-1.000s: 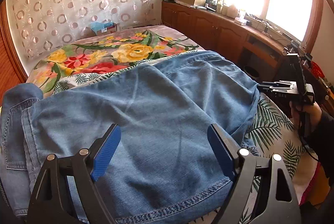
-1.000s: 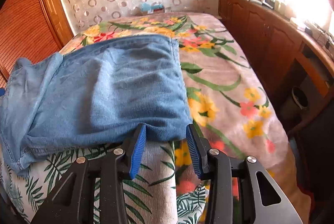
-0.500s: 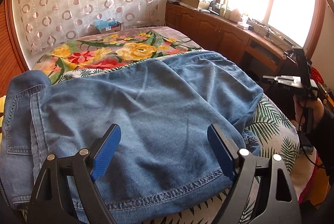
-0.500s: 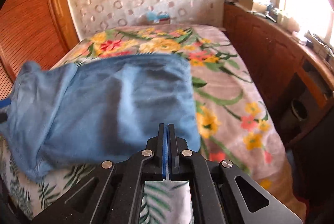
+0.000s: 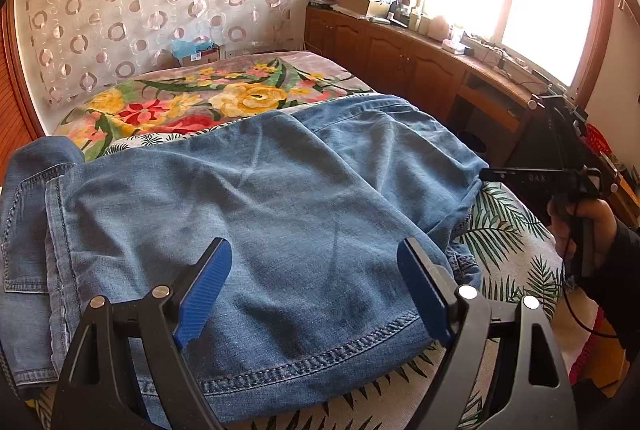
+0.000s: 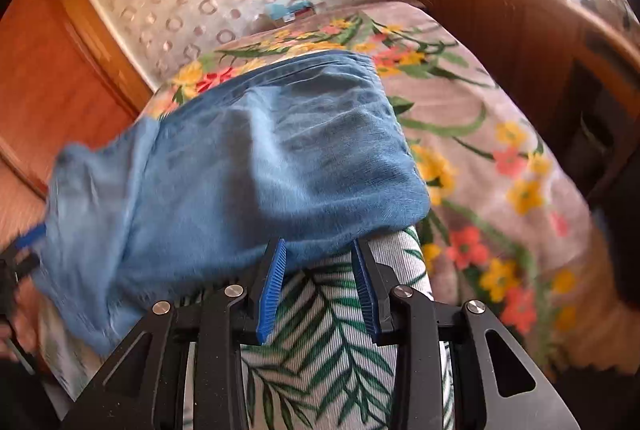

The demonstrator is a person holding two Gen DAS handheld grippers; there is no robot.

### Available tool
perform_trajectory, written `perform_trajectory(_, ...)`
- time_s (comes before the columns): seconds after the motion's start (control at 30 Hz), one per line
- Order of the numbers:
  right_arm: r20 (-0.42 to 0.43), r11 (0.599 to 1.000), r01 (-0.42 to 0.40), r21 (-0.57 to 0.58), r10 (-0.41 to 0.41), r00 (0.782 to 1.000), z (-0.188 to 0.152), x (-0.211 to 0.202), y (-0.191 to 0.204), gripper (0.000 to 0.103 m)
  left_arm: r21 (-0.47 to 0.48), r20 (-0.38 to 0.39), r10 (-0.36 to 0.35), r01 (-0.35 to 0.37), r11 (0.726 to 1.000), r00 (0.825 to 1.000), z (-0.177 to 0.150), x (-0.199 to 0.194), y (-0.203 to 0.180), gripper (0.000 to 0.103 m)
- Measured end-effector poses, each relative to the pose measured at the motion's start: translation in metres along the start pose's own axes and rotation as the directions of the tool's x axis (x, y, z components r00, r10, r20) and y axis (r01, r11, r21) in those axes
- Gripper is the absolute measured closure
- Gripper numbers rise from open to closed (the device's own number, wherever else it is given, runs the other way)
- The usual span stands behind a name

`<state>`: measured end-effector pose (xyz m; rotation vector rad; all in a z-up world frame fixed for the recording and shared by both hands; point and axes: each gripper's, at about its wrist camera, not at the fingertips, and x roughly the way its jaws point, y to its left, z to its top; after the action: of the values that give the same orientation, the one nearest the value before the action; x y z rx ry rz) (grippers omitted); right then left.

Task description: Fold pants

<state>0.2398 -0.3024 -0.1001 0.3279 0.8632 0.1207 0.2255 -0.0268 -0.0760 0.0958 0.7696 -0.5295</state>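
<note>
Blue denim pants (image 5: 280,213) lie folded over on the bed, the stitched hem nearest me in the left wrist view. My left gripper (image 5: 315,246) hovers open above that hem end, nothing between its blue pads. The right wrist view shows the pants (image 6: 240,157) with their folded side edge just at the tips of my right gripper (image 6: 319,244). Its jaws are opening and the pads do not press the cloth. That right gripper (image 5: 486,173) also shows at the pants' right edge in the left wrist view, held by a hand (image 5: 580,226).
The bed carries a floral blanket (image 5: 192,105) and a palm-leaf cloth (image 6: 328,330) under the pants. Wooden cabinets (image 5: 400,57) with clutter on top run along the right under a bright window. A patterned curtain (image 5: 140,1) hangs behind the bed; a wooden door (image 6: 48,69) stands on the left.
The right gripper shut fully half a second ago and now stands partly open again, rolled to one side. The left wrist view has drawn back a little, showing more of the hem.
</note>
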Motion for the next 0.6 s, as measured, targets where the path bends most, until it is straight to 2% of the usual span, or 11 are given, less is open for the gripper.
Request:
perform_trajectory(0.13, 0.011, 0.996, 0.004, 0.089, -0.005, 1.0, 0.007, 0.003, -0.017, 0.068, -0.005, 0.002, 0.005, -0.005, 1.0, 1.0, 0.0, 0.0, 0.003, 0.018)
perform_trajectory(0.2, 0.017, 0.995, 0.041, 0.091, -0.043, 0.999, 0.01, 0.006, -0.019, 0.069, -0.009, 0.002, 0.008, -0.008, 1.0, 1.0, -0.002, -0.001, 0.007, 0.018)
perform_trajectory(0.23, 0.02, 0.994, 0.063, 0.085, -0.065, 0.998, 0.012, 0.011, -0.013, 0.076, -0.013, 0.002, 0.009, -0.009, 1.0, 1.0, -0.003, -0.001, 0.008, 0.018)
perform_trajectory(0.27, 0.026, 0.993, 0.089, 0.073, -0.091, 0.996, 0.013, 0.012, -0.012, 0.102, -0.017, 0.003, 0.009, -0.009, 1.0, 1.0, -0.004, -0.002, 0.009, 0.018)
perform_trajectory(0.3, 0.024, 0.993, 0.109, 0.053, -0.11, 0.994, 0.014, 0.016, -0.007, 0.102, -0.021, 0.003, 0.01, -0.01, 1.0, 1.0, -0.004, -0.002, 0.011, 0.018)
perform_trajectory(0.43, 0.085, 0.995, 0.099, 0.017, -0.1, 0.991, 0.023, 0.008, 0.012, 0.102, -0.031, 0.012, 0.021, -0.021, 0.999, 1.0, -0.01, -0.011, 0.018, 0.018)
perform_trajectory(0.6, 0.225, 0.988, 0.04, -0.148, -0.005, 0.974, 0.052, -0.051, 0.08, 0.102, -0.059, 0.044, 0.049, -0.046, 0.997, 0.998, -0.016, -0.035, 0.03, 0.018)
